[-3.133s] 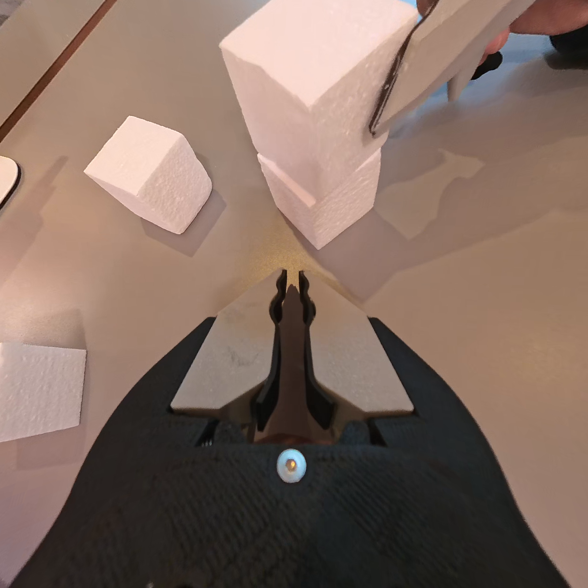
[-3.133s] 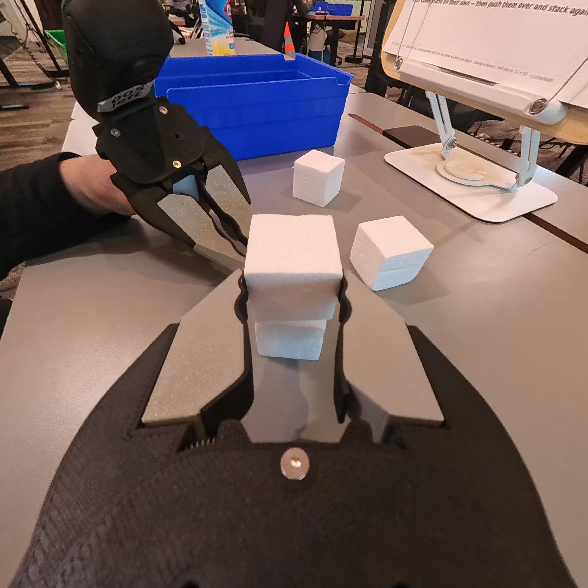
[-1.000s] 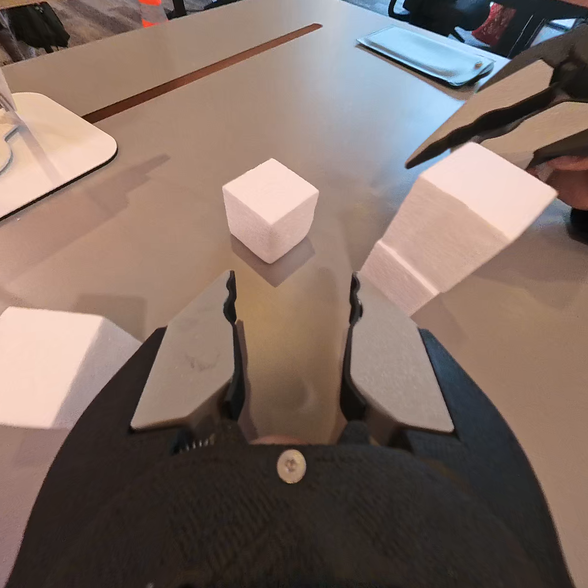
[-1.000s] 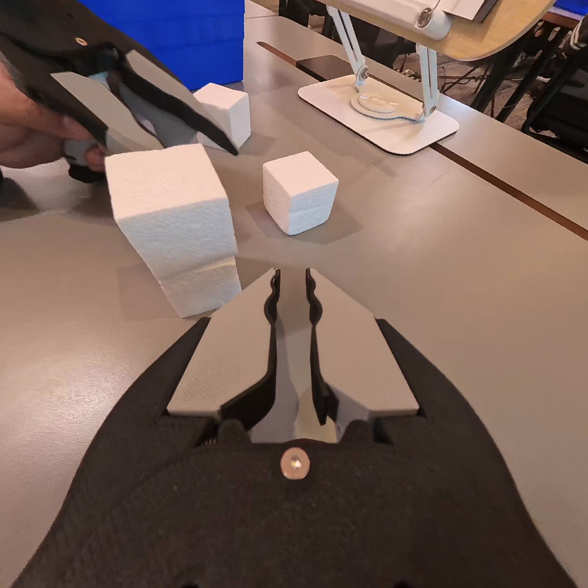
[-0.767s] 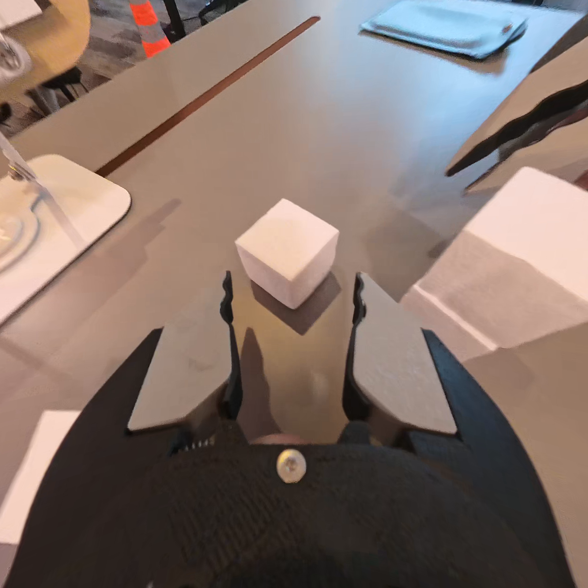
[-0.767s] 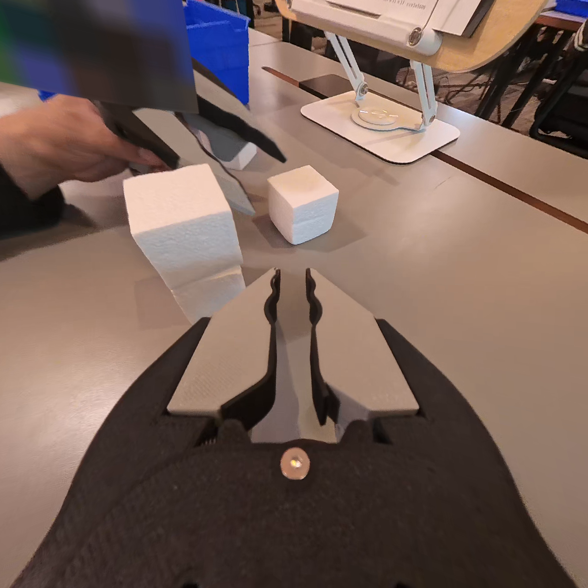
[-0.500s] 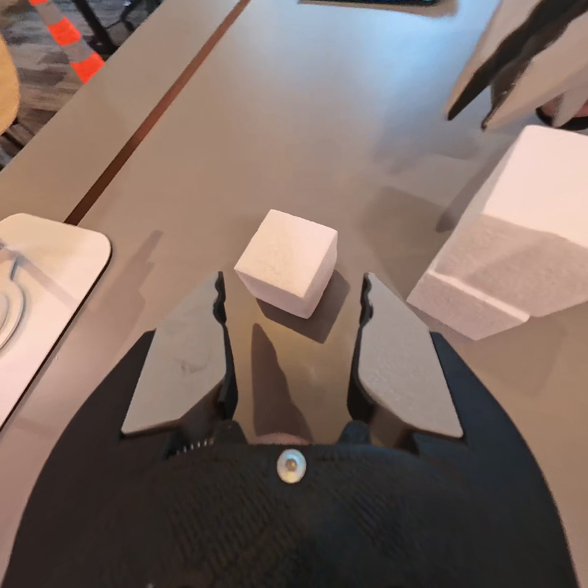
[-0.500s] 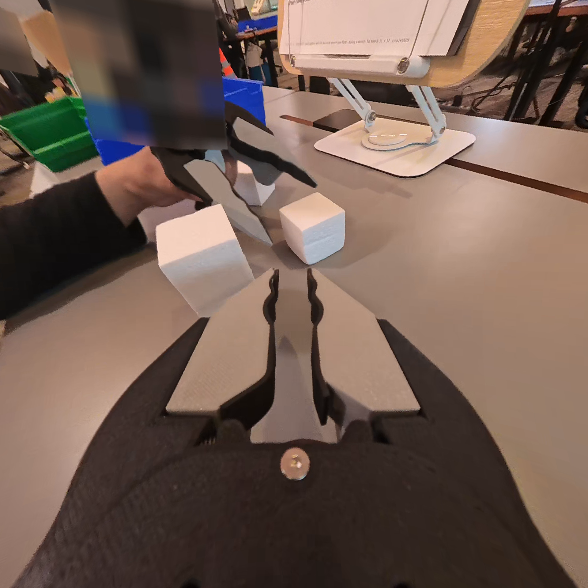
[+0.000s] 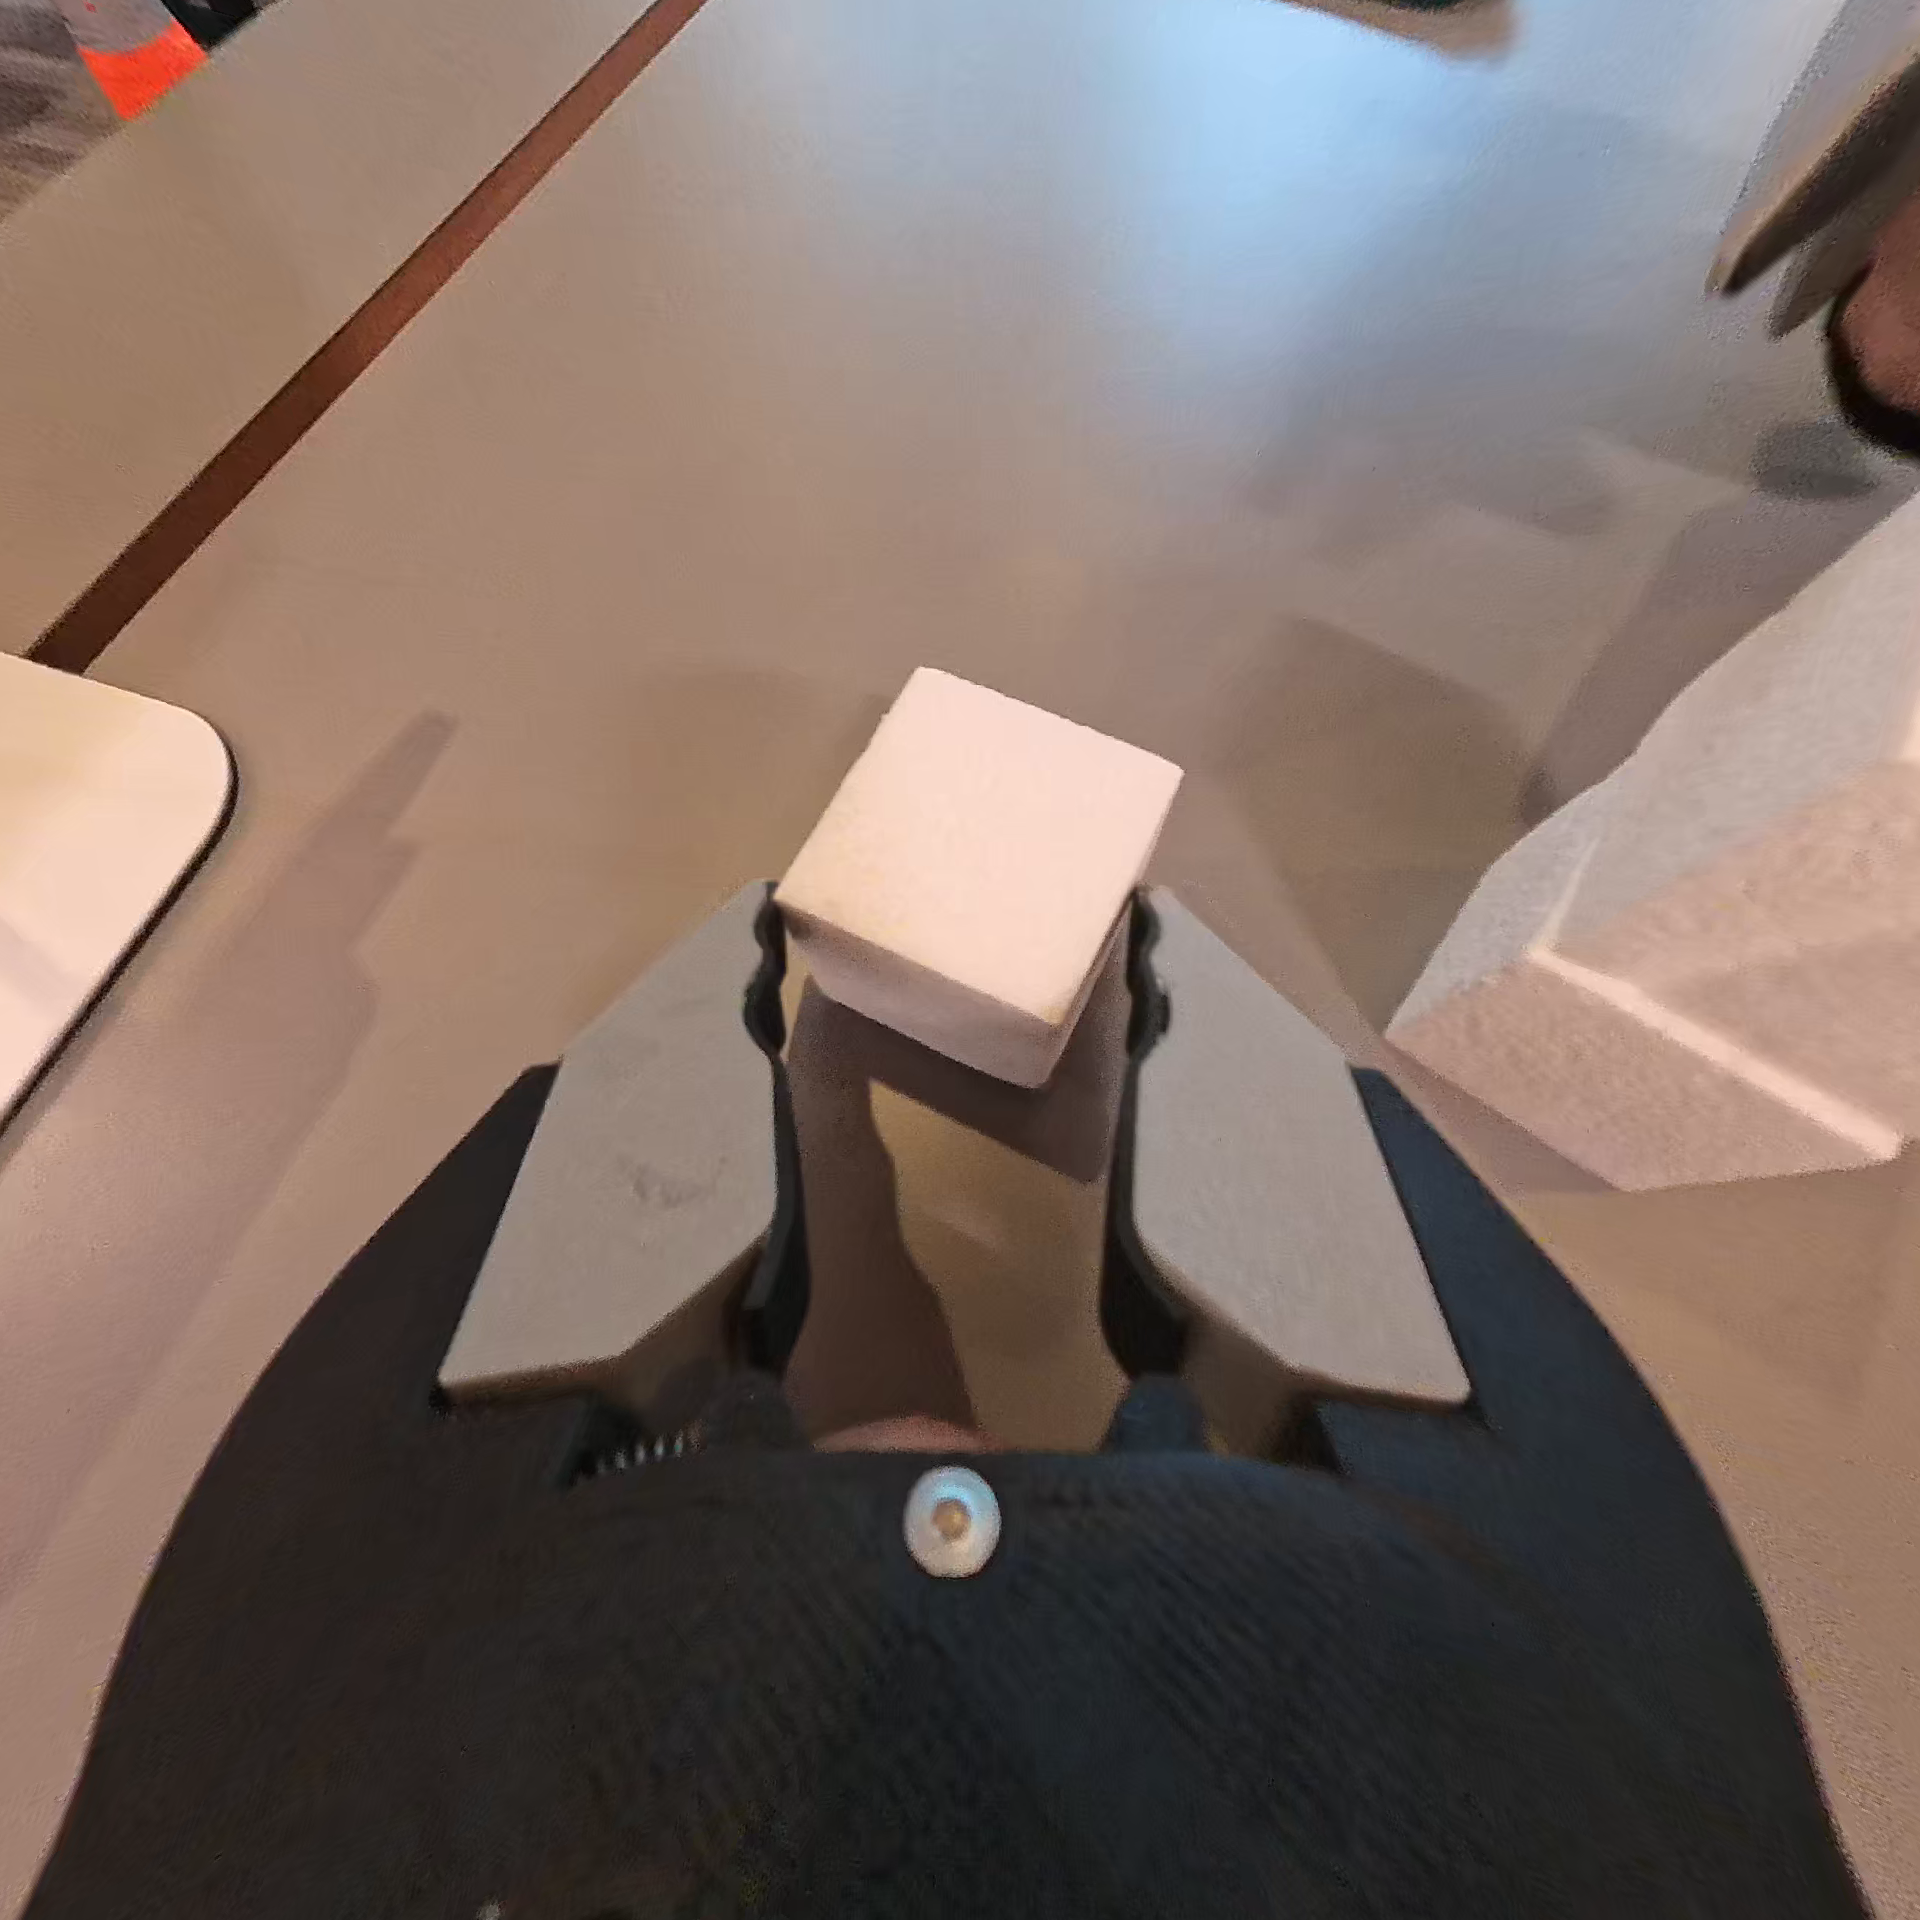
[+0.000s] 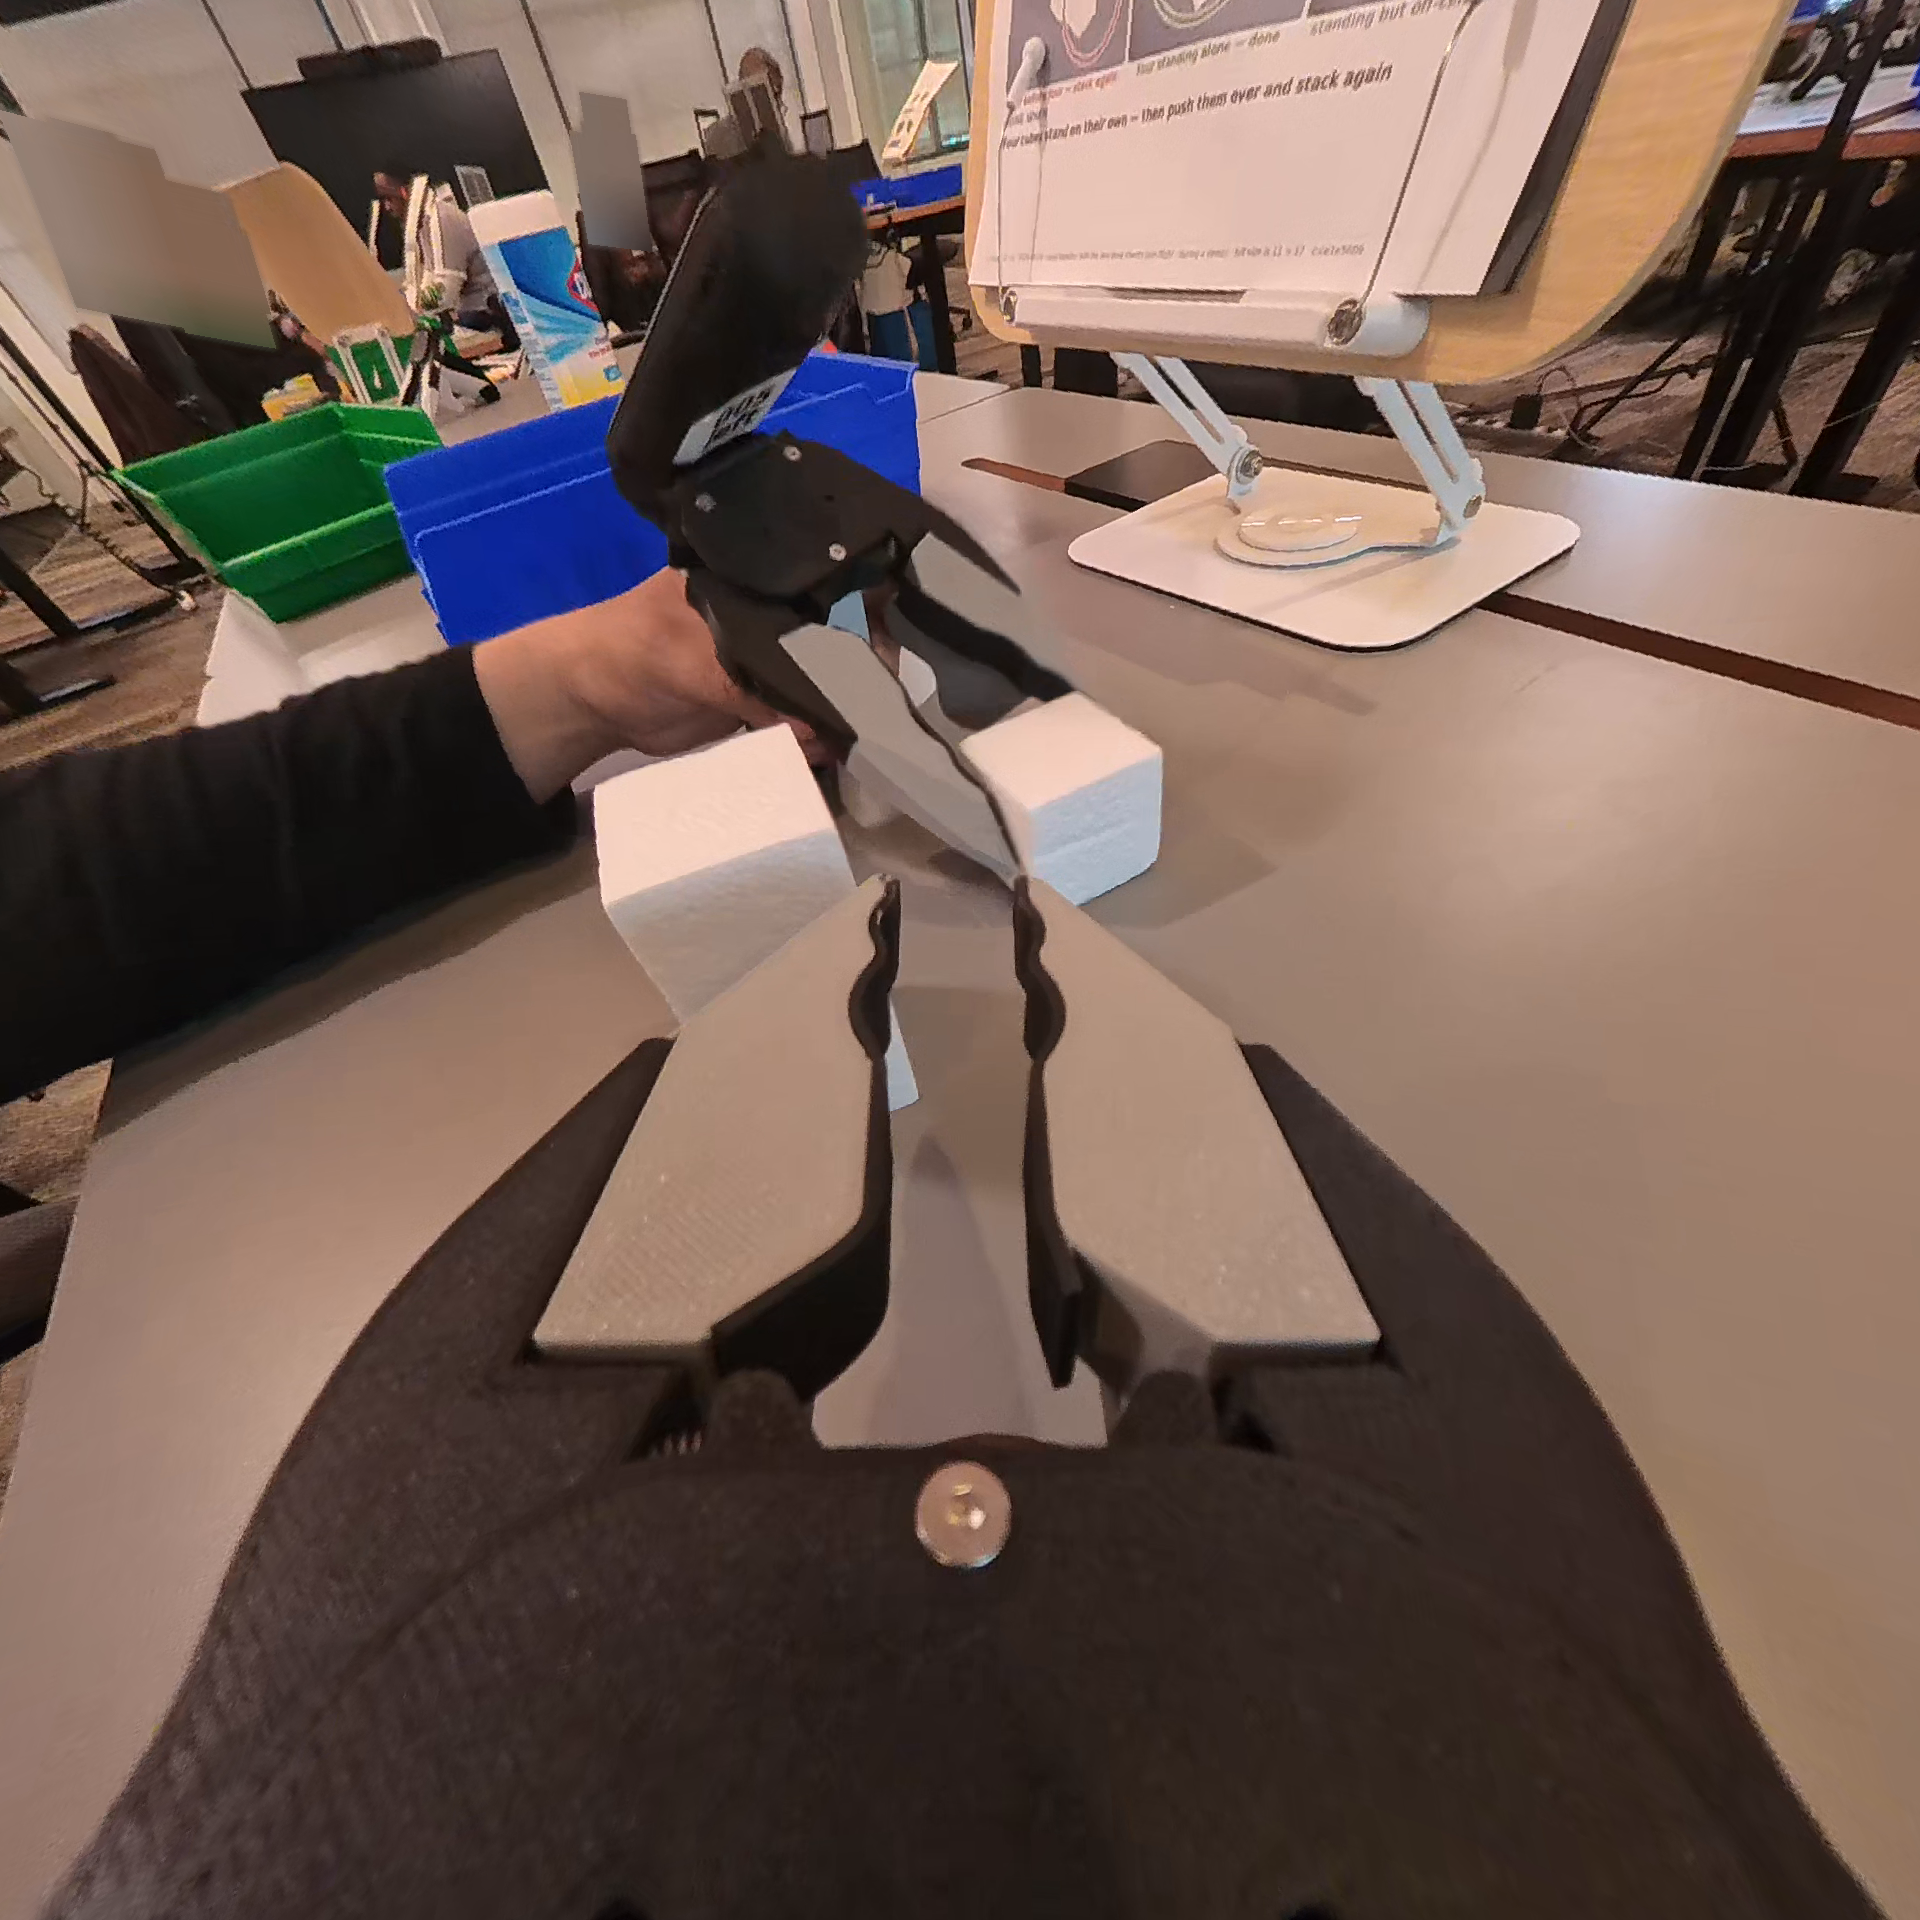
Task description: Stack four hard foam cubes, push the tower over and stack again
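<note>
Left wrist view shows the left hand-held gripper (image 9: 951,925) spread wide around a single white foam cube (image 9: 971,868) on the grey surface (image 9: 831,416), its fingertips at the cube's two sides; whether they press it I cannot tell. Just to the right stands a two-cube stack (image 9: 1704,956). Right wrist view: the right hand-held gripper (image 10: 956,888) hangs empty, jaws slightly apart, near the stack (image 10: 727,862).

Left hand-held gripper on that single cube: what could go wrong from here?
1. The left hand-held gripper meets the foam cube only at its fingertips, and the cube sits turned between them, so it may twist or slip when lifted.
2. The two-cube stack stands close on the right and its upper cube sits offset; a sideways swing could topple it.
</note>
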A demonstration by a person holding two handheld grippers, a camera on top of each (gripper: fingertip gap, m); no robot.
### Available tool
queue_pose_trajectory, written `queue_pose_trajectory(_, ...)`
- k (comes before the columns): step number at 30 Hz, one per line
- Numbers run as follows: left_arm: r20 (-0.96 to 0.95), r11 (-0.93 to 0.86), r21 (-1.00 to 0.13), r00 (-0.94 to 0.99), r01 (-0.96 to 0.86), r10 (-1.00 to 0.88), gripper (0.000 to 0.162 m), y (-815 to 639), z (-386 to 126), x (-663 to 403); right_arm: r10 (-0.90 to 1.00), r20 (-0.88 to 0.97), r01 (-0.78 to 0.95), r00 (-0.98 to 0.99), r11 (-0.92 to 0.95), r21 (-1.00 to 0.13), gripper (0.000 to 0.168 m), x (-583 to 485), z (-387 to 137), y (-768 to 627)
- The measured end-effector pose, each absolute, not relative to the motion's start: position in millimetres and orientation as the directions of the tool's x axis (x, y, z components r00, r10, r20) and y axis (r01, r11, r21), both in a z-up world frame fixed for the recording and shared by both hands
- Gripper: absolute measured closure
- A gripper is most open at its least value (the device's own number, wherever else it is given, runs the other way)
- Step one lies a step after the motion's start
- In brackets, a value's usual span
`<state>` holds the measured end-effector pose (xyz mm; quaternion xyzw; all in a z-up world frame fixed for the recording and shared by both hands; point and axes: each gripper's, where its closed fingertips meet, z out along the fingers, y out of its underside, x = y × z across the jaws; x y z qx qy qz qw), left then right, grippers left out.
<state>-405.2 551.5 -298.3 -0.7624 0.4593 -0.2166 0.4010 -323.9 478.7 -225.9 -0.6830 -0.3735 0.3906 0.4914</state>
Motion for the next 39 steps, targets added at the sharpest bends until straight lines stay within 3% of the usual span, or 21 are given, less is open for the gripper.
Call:
queue_pose_trajectory(7, -0.165, -0.212, -0.811, 0.561, -0.545, -0.811, 0.098, 552.5, -293.5, -425.0, 0.880, -0.195, 0.086, 0.433, -0.256, -0.963, 0.150, -314.7, -221.8, 485.0)
queue_pose_trajectory(12, -0.102, -0.195, -0.906, 0.639, -0.377, -0.762, 0.098, 539.6, -253.2, -448.9, 0.880, -0.194, 0.049, 0.433, -0.238, -0.970, 0.150, -310.5, -213.0, 484.8)
queue_pose_trajectory(18, 0.163, -0.189, -0.981, 0.362, -0.037, -0.918, 0.098, 476.4, -187.7, -430.0, 0.925, -0.151, -0.003, 0.349, -0.160, -0.987, 0.139, -315.3, -194.6, 469.4)
queue_pose_trajectory(25, 0.142, -0.170, -0.982, 0.275, -0.078, -0.951, 0.098, 444.5, -174.4, -415.9, 0.974, -0.052, -0.023, 0.222, -0.048, -0.999, 0.115, -336.2, -178.4, 435.1)
queue_pose_trajectory(39, -0.040, -0.008, -0.975, 0.212, -0.223, -0.976, 0.098, 407.2, -167.8, -374.0, 0.957, 0.139, -0.111, 0.256, 0.172, -0.979, 0.109, -366.9, -140.2, 396.6)
